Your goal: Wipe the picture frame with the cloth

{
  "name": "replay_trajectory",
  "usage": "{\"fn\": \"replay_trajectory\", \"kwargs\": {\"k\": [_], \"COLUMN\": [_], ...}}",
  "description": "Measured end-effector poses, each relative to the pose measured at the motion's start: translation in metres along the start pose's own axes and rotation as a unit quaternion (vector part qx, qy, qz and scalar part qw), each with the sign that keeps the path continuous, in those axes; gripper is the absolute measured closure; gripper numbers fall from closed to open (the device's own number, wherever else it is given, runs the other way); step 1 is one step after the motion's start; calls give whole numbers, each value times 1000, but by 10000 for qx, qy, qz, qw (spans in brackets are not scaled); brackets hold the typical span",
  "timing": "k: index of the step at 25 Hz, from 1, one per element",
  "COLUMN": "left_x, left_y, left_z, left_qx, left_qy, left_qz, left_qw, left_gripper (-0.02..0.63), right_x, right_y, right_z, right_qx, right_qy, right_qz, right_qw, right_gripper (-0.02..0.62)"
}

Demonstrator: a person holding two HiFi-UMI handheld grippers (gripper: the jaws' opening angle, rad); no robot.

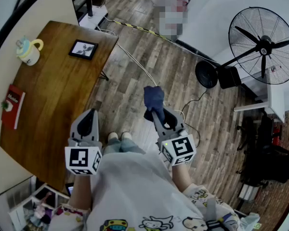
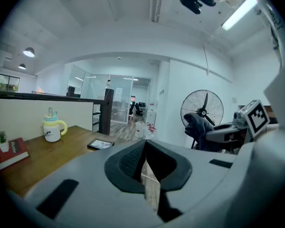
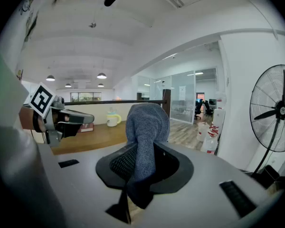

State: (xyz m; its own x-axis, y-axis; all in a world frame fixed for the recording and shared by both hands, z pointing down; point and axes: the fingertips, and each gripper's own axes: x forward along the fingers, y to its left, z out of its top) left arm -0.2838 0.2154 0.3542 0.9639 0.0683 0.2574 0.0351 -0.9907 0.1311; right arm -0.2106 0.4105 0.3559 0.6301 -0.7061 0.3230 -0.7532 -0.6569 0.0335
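The cloth (image 3: 145, 127) is blue-grey fabric with a rough, nubbly weave, matt all over. The left gripper (image 2: 145, 163) and right gripper (image 1: 159, 115) have matt grey plastic shells; their dark pads (image 2: 130, 161) look ribbed and rubbery. The table (image 1: 58, 95) is brown wood, smooth with a soft sheen. The picture frame (image 1: 84, 49) has a dark matt border and a glossy face. The floor (image 1: 135, 90) is grained wooden planks. The fan (image 1: 263, 45) has a metal wire guard
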Motion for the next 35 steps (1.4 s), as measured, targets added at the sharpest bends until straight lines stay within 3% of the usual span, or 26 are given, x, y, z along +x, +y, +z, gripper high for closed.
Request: {"fn": "replay_trajectory", "kwargs": {"k": [11,14,19,35], "left_x": [11,13,21,113], "left_y": [-32,-41,-50,9], "left_z": [13,15,18,29], "left_qx": [10,35,73,-113], "left_qy": [-160,-158,-104,98], "left_qz": [182,157,124,247], "left_qw": [9997,9997,9998,9996], "left_gripper": [589,511,454,413], "right_x": [-26,-31,-31,65], "right_y": [-43,-51,-59,-96], "right_z": [0,-3,-6,9], "right_qx": [287,342,459,529], "right_qy": [-322,-364,-389,-139], "right_qz": [155,213,282,453], "right_qw": [9989,9985,9978,9975], "right_gripper": [526,526,526,526]}}
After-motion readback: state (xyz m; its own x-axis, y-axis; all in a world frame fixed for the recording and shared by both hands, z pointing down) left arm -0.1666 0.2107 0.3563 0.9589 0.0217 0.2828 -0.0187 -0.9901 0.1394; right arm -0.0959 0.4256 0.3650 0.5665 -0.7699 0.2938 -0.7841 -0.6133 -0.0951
